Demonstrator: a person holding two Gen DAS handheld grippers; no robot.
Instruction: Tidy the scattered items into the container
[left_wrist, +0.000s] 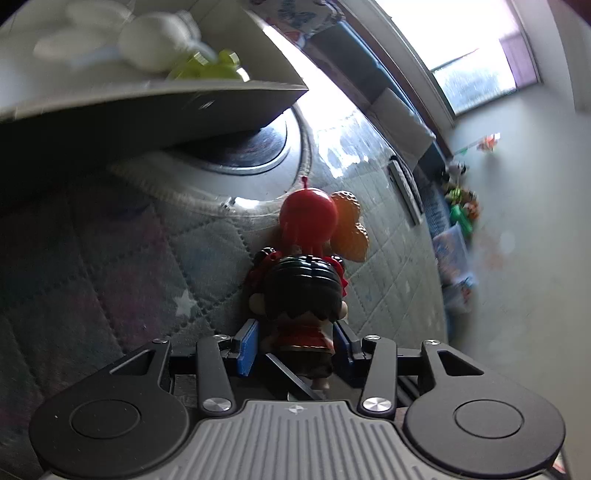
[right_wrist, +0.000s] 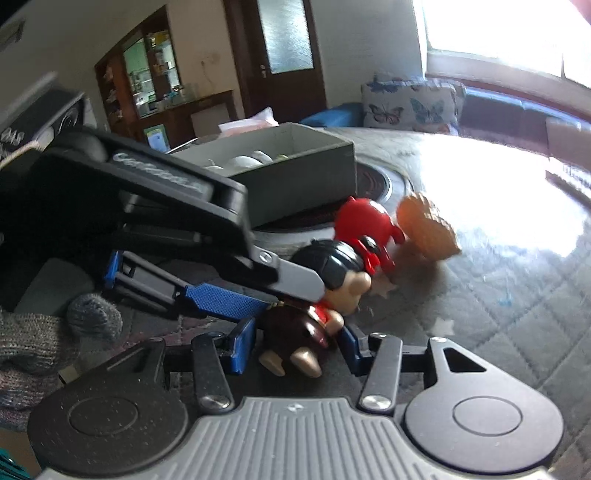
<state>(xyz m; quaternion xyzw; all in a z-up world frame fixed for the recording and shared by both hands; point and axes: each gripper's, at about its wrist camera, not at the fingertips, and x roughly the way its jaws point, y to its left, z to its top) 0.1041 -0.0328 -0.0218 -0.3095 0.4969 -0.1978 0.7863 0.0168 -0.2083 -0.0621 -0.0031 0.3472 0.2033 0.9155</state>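
Note:
A small doll (left_wrist: 303, 288) with black hair, a red top and brown trousers lies on the quilted cover, feet toward both cameras. My left gripper (left_wrist: 297, 332) is shut on its torso; in the right wrist view it reaches in from the left, and its blue pads (right_wrist: 221, 297) clamp the doll (right_wrist: 336, 266) below the head. My right gripper (right_wrist: 297, 343) straddles the doll's legs with a small gap at the right pad. Just beyond the doll lie a red round-headed toy (left_wrist: 308, 218) and an orange knobbly toy (left_wrist: 351, 229). The grey box (right_wrist: 295, 177) stands behind them.
The grey box (left_wrist: 147, 99) holds white pieces and a green one, and it rests on a round dark disc (left_wrist: 255, 147). A remote (left_wrist: 404, 192) lies near the cover's far edge. A gloved hand (right_wrist: 37, 332) is at the lower left. A butterfly cushion (right_wrist: 410, 103) sits behind.

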